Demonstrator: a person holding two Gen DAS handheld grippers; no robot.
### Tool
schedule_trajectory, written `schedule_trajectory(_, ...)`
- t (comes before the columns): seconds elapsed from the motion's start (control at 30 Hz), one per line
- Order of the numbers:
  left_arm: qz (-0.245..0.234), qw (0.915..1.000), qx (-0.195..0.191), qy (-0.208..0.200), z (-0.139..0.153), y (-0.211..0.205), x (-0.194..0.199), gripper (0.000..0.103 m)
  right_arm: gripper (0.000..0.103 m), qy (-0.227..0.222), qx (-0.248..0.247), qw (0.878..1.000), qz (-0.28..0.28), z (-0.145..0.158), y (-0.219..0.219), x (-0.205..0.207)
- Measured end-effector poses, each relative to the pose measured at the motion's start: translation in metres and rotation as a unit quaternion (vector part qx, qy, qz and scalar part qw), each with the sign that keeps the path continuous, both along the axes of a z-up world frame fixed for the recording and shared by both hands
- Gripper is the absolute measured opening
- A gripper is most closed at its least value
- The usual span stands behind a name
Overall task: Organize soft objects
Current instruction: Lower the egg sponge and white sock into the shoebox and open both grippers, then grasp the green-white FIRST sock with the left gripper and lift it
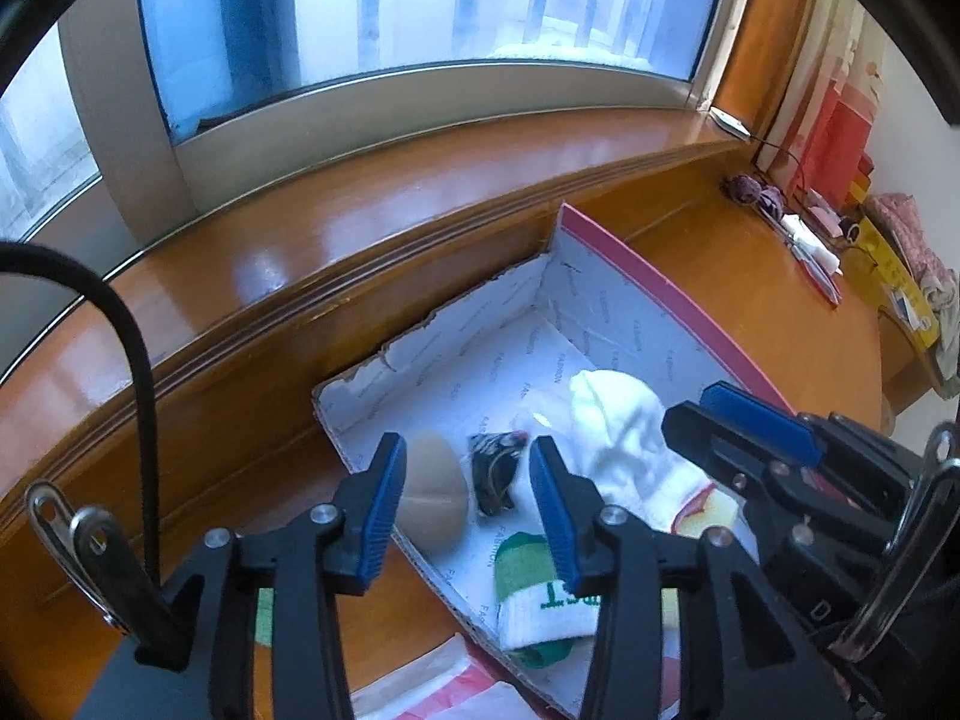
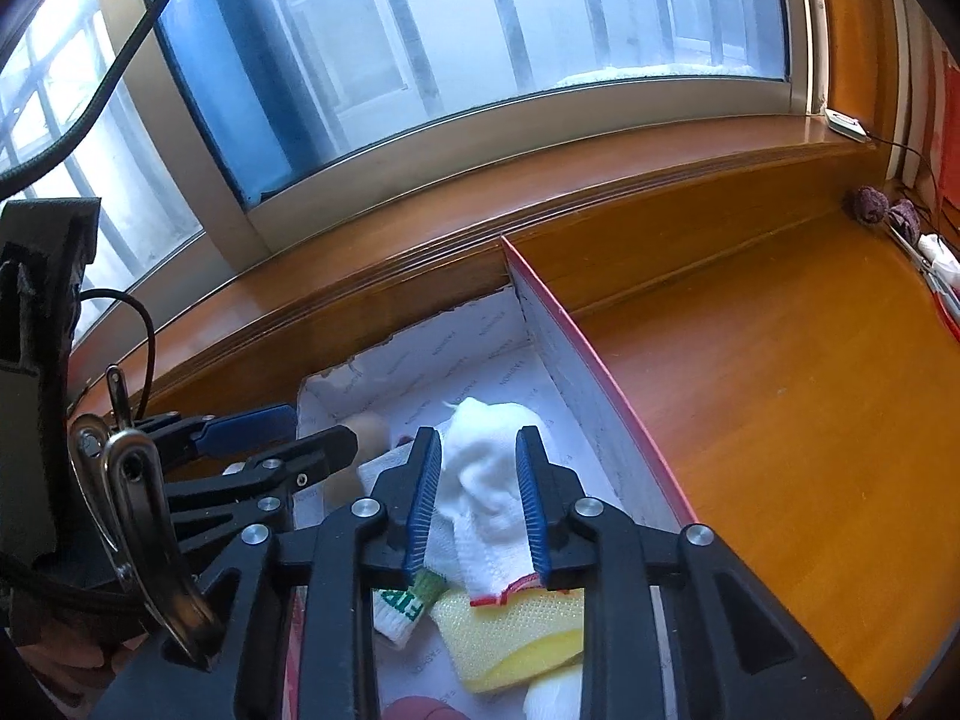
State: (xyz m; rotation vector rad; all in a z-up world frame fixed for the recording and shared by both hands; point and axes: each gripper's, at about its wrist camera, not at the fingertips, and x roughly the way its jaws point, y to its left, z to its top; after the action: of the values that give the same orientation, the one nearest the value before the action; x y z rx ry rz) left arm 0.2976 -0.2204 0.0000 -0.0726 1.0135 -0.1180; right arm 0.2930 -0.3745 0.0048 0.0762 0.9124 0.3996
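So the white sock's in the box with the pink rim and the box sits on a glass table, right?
Not glass. The box sits on an orange-brown wooden surface, as the right wrist view shows. The rest holds: the white sock lies inside the pink-rimmed box.

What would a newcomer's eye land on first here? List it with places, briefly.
First, the open box on the wooden desk under the window, holding soft things: a white sock in the middle, a beige pad at its left end and a yellow sponge nearest the camera. Next, the two blue-padded tools over it: the left gripper open above the box floor, the right gripper with jaws either side of the sock.
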Motion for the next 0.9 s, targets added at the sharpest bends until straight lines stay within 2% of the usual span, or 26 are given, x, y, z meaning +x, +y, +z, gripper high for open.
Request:
schedule_trajectory(0.47, 0.016, 0.9998, 0.002, -0.007, 0.011, 0.011, -0.015, 0.048, 0.028, -0.002, 0.01, 1.0, 0.0, 0.004, -0.002, -0.005)
schedule_trajectory(0.9, 0.05, 0.9987, 0.005, -0.001, 0.009, 0.048, -0.037, 0.048, 0.03, -0.002, 0.016, 1.0, 0.006, 0.009, 0.004, -0.022)
